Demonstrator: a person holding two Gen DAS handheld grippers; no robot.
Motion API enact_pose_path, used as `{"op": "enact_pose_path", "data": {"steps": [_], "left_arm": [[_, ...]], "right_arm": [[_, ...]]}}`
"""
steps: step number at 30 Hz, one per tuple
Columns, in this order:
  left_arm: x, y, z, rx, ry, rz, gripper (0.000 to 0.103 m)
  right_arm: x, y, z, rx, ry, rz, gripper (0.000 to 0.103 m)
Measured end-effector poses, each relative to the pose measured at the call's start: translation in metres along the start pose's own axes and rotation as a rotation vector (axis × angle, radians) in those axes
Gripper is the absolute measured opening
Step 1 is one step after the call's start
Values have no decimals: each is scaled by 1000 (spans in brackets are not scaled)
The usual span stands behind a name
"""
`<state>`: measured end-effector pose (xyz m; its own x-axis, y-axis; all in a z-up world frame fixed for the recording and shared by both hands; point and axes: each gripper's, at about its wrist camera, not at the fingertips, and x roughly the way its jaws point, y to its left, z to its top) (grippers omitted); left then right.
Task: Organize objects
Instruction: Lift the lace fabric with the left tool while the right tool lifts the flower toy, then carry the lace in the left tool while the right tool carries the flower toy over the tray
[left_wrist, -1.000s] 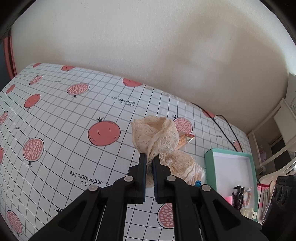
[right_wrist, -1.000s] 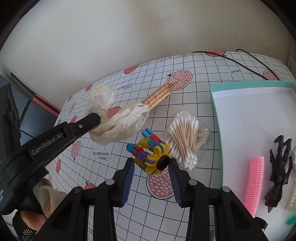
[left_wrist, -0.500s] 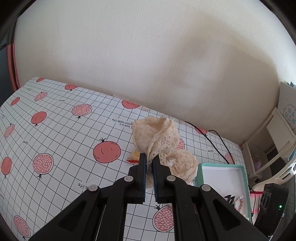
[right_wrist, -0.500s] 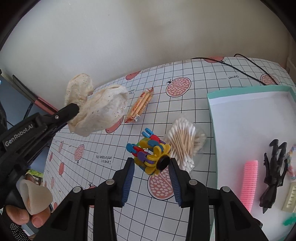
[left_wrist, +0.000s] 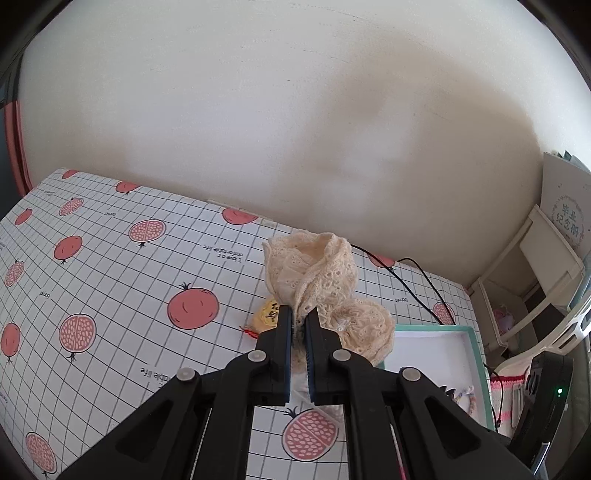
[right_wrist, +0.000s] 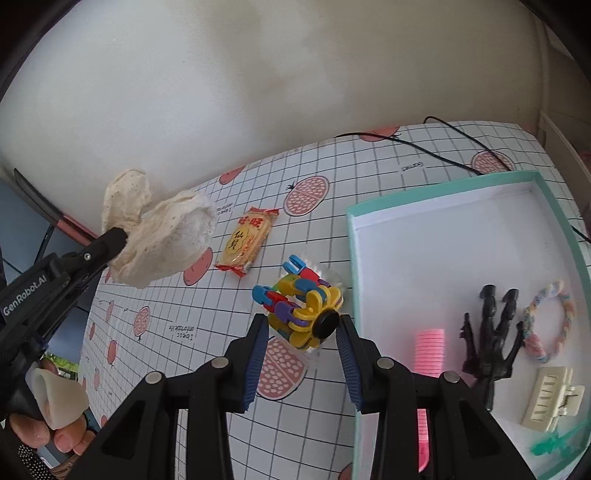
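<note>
We hold the left gripper (left_wrist: 299, 321) tilted downward over the table (left_wrist: 110, 280), and its jaws are pressed together on a cream lace cloth (left_wrist: 314, 273). The cloth hangs in the air above the pomegranate-pattern surface; one puff stands above the fingertips and another bulges to the right of them. In the right wrist view this same gripper (right_wrist: 118, 236) comes in from the left edge with the cloth (right_wrist: 162, 240) at its tip, well above the table. Our left hand (right_wrist: 48, 417) is seen only at the lower left corner, mostly cut off, with something pale under the fingers which we cannot identify.

The right gripper (right_wrist: 301, 328) also points downward. Its jaws stand at a middle width and clamp a colourful plastic toy (right_wrist: 303, 306) with a yellow flower and a black centre; the blue pads press on its two sides. The toy is just beside the left wall of the teal box (right_wrist: 351, 258).

The toy hides most of a clear bag (right_wrist: 332, 277) behind it, so we cannot tell what is inside. A yellow snack packet (right_wrist: 245, 242) lies on the table between the cloth and the toy. In the box we see a pink comb (right_wrist: 428, 350), partly behind the right finger, a black claw clip (right_wrist: 491, 339), a pastel bracelet (right_wrist: 554, 321) and a cream clip (right_wrist: 554, 398). A green thing at the lower right edge is cut off.
</note>
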<state>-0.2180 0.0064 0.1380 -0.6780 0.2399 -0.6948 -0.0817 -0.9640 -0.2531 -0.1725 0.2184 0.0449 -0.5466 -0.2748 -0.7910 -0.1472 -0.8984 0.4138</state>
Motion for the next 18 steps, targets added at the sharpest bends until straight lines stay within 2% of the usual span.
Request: {"op": "enact_pose_path", "data": {"steps": [8, 18], "left_arm": [[7, -47, -12, 66, 14, -56, 6], [12, -113, -40, 188, 24, -107, 7]], "right_arm": [[-26, -47, 5, 53, -42, -82, 40], [-54, -102, 5, 134, -83, -144, 40]]}}
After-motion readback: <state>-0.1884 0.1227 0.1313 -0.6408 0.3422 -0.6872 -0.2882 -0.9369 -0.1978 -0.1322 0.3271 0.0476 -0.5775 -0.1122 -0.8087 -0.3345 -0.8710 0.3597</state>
